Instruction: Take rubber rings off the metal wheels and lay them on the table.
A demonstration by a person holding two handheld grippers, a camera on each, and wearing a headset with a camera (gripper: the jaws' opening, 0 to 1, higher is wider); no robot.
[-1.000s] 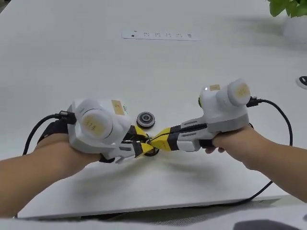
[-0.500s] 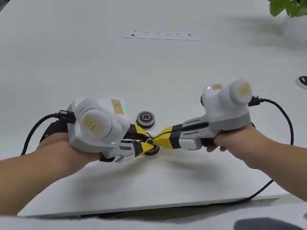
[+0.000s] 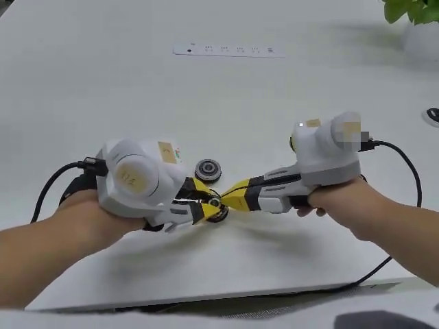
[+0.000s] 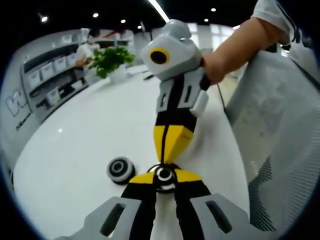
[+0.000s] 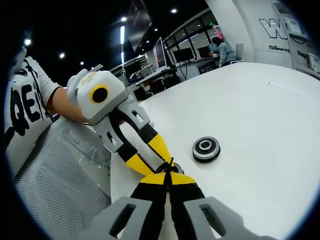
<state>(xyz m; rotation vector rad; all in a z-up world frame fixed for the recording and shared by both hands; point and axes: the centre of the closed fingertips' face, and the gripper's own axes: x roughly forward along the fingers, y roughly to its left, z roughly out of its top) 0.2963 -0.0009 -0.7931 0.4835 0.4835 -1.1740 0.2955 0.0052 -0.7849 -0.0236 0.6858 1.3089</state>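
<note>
The left hand-held gripper (image 4: 164, 177) is clenched on a small round metal wheel (image 4: 164, 173), which sits between its yellow tips, low at the white desk (image 3: 274, 103); whether the wheel touches the desk cannot be told. The right hand-held gripper (image 5: 170, 175) meets it tip to tip, its jaws pinched together on the black rubber ring (image 4: 155, 171) at that wheel's rim. A second black-ringed metal wheel (image 3: 208, 170) lies flat on the desk just beyond both tips, apart from them.
</note>
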